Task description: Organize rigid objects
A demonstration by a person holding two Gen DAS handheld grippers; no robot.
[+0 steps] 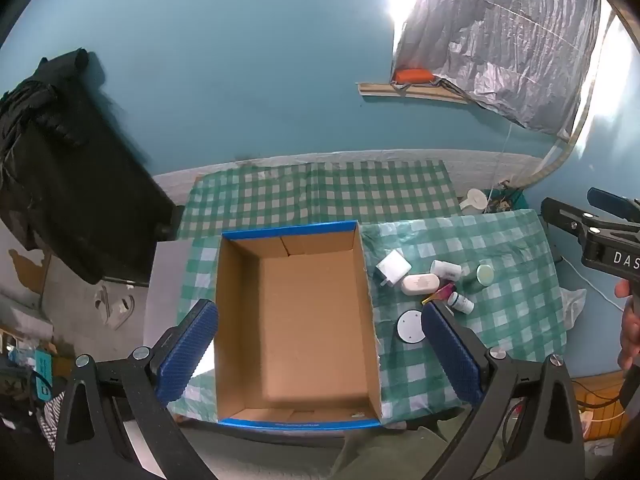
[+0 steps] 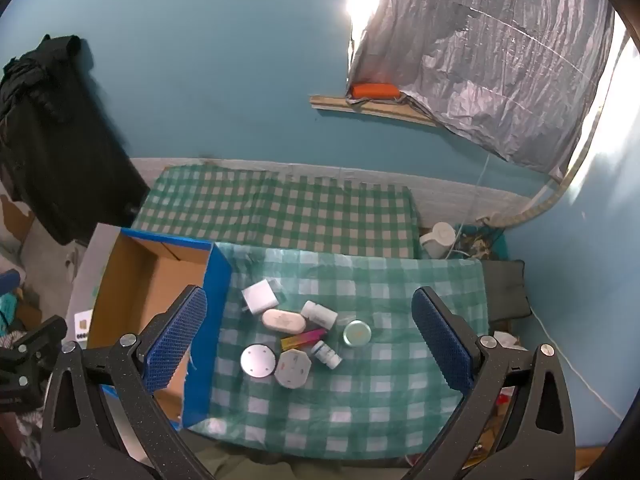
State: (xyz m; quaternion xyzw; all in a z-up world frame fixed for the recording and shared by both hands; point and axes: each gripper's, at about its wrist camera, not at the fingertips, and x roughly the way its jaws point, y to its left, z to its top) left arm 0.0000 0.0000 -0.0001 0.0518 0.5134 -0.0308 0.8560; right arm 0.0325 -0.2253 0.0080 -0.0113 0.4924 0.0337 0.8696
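An empty cardboard box [image 1: 312, 320] with blue edges lies on the green checked cloth; it also shows in the right wrist view [image 2: 148, 276]. To its right lies a cluster of small items: a white charger [image 2: 260, 296], a white oval case [image 2: 283, 321], a white bottle [image 2: 319, 314], a green round tin [image 2: 357, 333], a pink-yellow stick [image 2: 303, 338], a small vial [image 2: 326, 354], a white disc [image 2: 258, 361] and a white plug [image 2: 293, 369]. My left gripper [image 1: 320, 350] is open above the box. My right gripper [image 2: 308, 338] is open above the cluster.
A second checked table [image 2: 280, 208] stands behind, against the blue wall. A white kettle [image 2: 438, 240] sits at the back right. A black cloth-covered object [image 1: 68, 184] stands on the left. A silver tarp [image 2: 480, 60] hangs on the wall.
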